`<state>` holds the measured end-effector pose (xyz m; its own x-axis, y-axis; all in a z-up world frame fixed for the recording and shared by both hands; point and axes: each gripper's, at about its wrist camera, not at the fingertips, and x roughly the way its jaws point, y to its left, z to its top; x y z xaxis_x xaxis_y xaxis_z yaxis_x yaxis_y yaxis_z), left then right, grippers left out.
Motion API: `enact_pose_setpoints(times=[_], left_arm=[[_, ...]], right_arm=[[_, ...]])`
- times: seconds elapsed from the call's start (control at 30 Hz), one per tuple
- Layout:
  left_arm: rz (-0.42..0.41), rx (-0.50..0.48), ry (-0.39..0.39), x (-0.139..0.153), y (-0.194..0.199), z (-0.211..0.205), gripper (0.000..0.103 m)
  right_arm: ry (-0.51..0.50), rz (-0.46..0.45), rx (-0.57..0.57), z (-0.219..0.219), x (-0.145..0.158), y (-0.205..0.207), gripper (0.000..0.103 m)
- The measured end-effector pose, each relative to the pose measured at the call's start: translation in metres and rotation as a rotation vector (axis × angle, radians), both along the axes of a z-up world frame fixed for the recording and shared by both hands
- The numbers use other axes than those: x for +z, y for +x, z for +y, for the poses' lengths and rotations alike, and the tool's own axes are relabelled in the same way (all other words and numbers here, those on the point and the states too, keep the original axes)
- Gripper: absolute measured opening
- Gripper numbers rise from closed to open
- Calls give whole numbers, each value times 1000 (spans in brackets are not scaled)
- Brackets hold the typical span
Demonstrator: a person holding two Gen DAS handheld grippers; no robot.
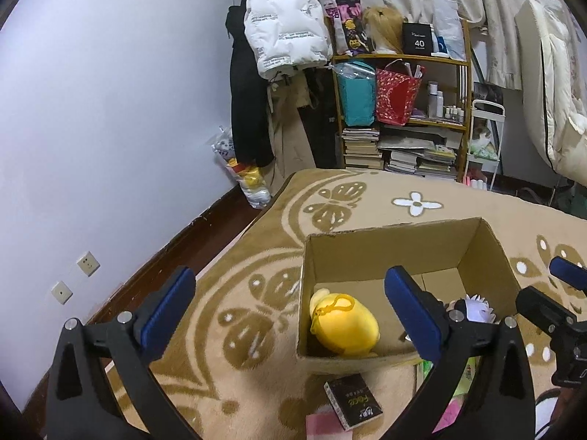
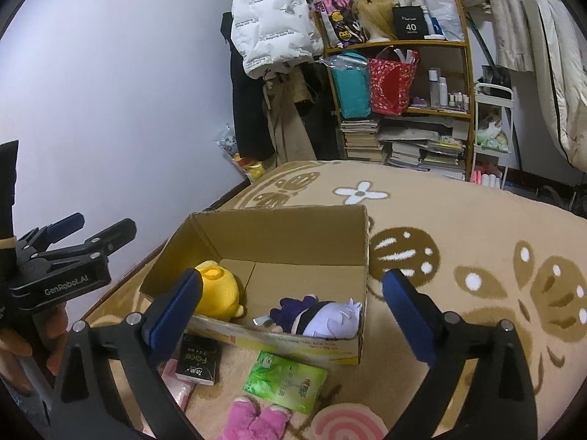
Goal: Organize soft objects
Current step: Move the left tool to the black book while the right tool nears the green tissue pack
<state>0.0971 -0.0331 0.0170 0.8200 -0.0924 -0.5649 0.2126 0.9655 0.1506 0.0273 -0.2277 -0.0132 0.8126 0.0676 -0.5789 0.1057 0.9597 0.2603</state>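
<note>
Big beige rug [image 2: 458, 220] w/ brown butterfly pattern fills the lower half of both views, shelf unit [image 1: 403, 110] crammed w/ bags & books up top centre, white puffer jacket [image 1: 282, 25] hanging to its left. Cardboard box [image 2: 279, 231] sits open on the rug, mid-frame in the right wrist view, lower centre-right in the left wrist view. Inside it: yellow plush [image 1: 343, 324] at the box's left end, purple-and-white plush doll [image 2: 315, 317] lying at the right end against the near wall, the two apart. Left gripper [image 1: 290, 315], jaws spread wide, nothing between them, touching nothing; it hangs above the box's near-left corner, its right finger crossing in front of the box interior. Right gripper [image 2: 293, 308], same story: wide open, empty, poised over the box's near edge, doll showing between the fingers. In front of the box on the rug, bottom of the right wrist view: green packet [image 2: 286, 381] just beside the box wall, dark "Face" tissue pack [image 2: 198, 363] to its left, pink fluffy item [image 2: 253, 421] below the packet, pink-swirl round thing [image 2: 348, 425] at bottom right of centre. Left gripper also pokes in at far left of the right wrist view, held by a hand [image 2: 22, 344].
</note>
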Motion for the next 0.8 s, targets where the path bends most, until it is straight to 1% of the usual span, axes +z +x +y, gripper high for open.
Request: enact_pose_setpoints(times=[0.2,0.5,0.6,0.73,0.8], left_arm=[[42,17,-25,-4,-9,13,102],[114,27,-17,-15,-24,27,102],[147,30,-27,-21,-26,31,102],[173,23,-7,-28,-27,30,102],[190,21,-18,-30,-26,31,102]], right_arm=[[-1,25,4,8,-2,-10,103],[-5,62,8,17,-9,-23,103],[-4,72,7,18,-13,-27,103],[-10,85,19,21,-18,-25,103],[-9,100,25,22,-23,-23,103]])
